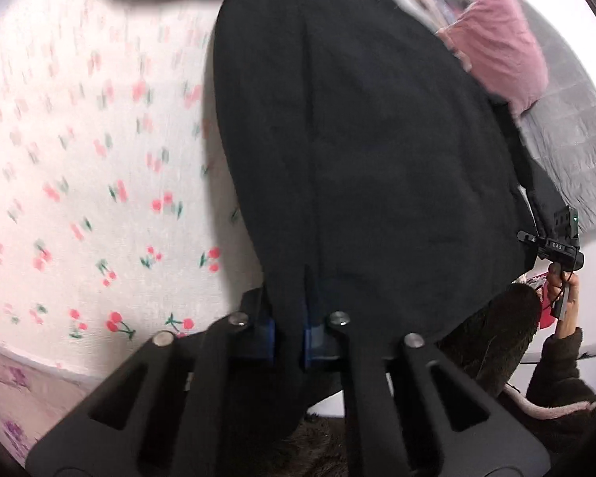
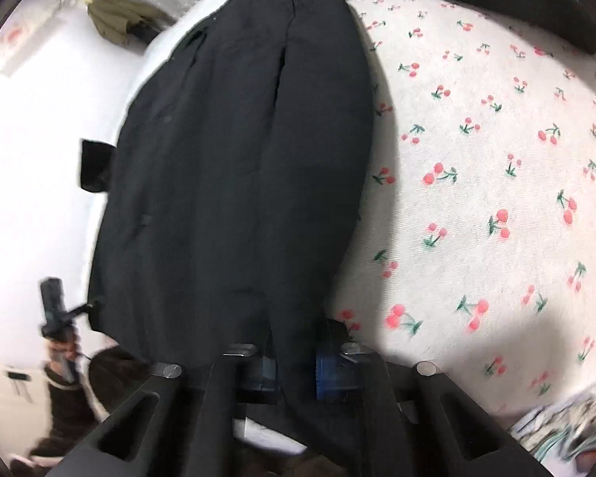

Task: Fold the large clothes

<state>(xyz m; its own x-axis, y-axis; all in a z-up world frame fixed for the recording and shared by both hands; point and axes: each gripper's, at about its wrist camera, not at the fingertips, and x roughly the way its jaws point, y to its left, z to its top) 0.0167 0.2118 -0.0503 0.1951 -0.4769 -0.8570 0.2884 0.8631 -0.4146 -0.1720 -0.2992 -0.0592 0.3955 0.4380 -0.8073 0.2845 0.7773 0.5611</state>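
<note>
Cherry-print bedsheet (image 2: 476,183) under us, the black coat (image 1: 361,151) stretched lengthwise between left gripper (image 1: 288,338) and right gripper (image 2: 294,369), both pinching its hem mid-fold, so next we lay it over evenly.

- Bright, even indoor light; white walls blown out.
- Soft shadow beside black garment (image 2: 234,167) on cherry-print sheet (image 2: 496,183).
- Motion blur on sheet in left view, sharper in right.
- Fisheye warp, dark vignette corners.

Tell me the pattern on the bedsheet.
White bedsheet with small red cherries, clearest in the right wrist view.
</note>
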